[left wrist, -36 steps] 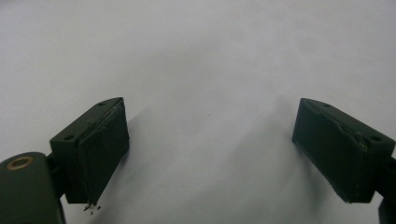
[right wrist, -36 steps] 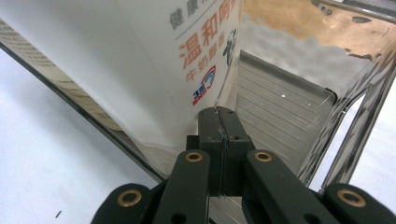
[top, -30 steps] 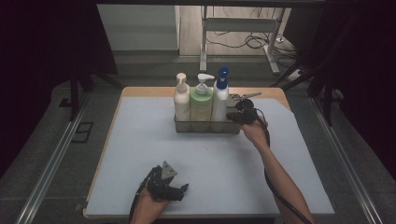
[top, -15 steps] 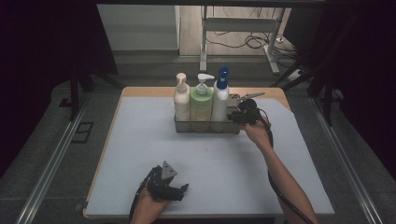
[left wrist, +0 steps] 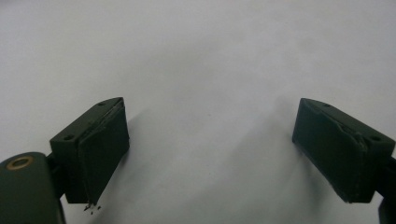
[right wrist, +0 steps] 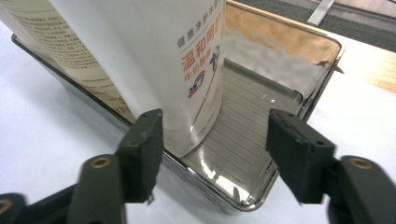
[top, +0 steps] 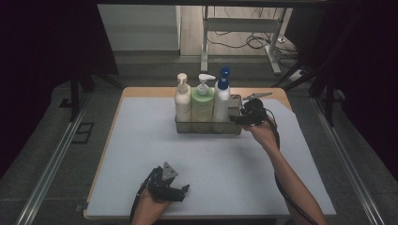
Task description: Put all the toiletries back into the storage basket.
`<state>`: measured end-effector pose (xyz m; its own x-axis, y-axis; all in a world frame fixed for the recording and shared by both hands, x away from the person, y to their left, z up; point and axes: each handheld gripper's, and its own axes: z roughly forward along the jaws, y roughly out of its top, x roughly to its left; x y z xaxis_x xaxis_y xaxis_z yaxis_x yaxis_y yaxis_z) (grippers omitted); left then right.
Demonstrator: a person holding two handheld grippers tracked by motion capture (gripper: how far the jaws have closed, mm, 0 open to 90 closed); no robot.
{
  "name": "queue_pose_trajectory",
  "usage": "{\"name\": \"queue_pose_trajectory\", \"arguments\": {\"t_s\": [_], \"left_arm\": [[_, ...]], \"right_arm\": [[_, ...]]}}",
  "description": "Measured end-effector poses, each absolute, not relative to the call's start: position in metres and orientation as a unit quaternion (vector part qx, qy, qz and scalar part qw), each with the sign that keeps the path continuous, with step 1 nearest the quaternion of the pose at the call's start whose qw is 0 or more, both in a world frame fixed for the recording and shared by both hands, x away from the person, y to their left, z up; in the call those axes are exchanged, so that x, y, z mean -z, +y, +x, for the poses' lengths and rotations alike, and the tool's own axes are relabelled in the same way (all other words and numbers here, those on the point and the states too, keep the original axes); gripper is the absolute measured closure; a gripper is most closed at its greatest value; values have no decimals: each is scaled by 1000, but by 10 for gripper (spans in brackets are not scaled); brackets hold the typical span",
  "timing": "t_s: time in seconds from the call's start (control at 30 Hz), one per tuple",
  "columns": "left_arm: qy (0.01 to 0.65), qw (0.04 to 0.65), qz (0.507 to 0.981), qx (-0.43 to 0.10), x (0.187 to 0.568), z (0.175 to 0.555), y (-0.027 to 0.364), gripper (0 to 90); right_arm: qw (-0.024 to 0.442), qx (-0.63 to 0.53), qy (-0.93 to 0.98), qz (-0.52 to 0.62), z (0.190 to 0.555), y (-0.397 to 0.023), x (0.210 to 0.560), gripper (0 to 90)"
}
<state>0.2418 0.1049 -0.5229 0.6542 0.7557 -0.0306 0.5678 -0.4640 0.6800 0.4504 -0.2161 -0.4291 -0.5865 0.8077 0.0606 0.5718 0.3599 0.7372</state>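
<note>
1. Since the earlier frames, the right hand-held gripper (top: pixel 238 118) has backed a little away from the tray's right end and lifted slightly, and its jaws have just been opening; they stand apart with nothing pressed between the pads.
2. From the right gripper view, the tray (right wrist: pixel 299 100) corner lies in the gap between the 2 jaws, and the white bottle (right wrist: pixel 154 65) stands just beyond them inside the tray, untouched.
3. 1 metal tray (top: pixel 209 126) sits at the far middle of the bench (top: pixel 141 140), its long axis running left to right across the high view.
4. 3 pump bottles stand upright in the tray in 1 row along that axis: a cream bottle (top: pixel 182 101) at the tray's left end, a green bottle (top: pixel 202 103) in the middle, and the white bottle (top: pixel 222 101) with a blue pump towards its right. Each bottle's long axis is vertical, pump on top.
5. Right of the white bottle, the tray's right end is bare ribbed metal.
6. The left hand-held gripper (top: pixel 180 191) rests well away from the tray, at the near edge of the bench; its 2 jaws are spread wide over the pale bench cover (left wrist: pixel 201 70), grasping nothing.
7. 2 hand-held grippers in all, 1 per hand.
</note>
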Motion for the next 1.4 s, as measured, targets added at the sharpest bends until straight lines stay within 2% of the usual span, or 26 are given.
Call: {"name": "queue_pose_trajectory", "arguments": {"t_s": [0.17,1.4], "left_arm": [[392,339,844,-139,523,242,105,106],[392,339,844,-139,523,242,105,106]], "right_arm": [[163,-373,813,417,445,-219,427,283],[161,-366,838,371,392,-240,418,102]]}}
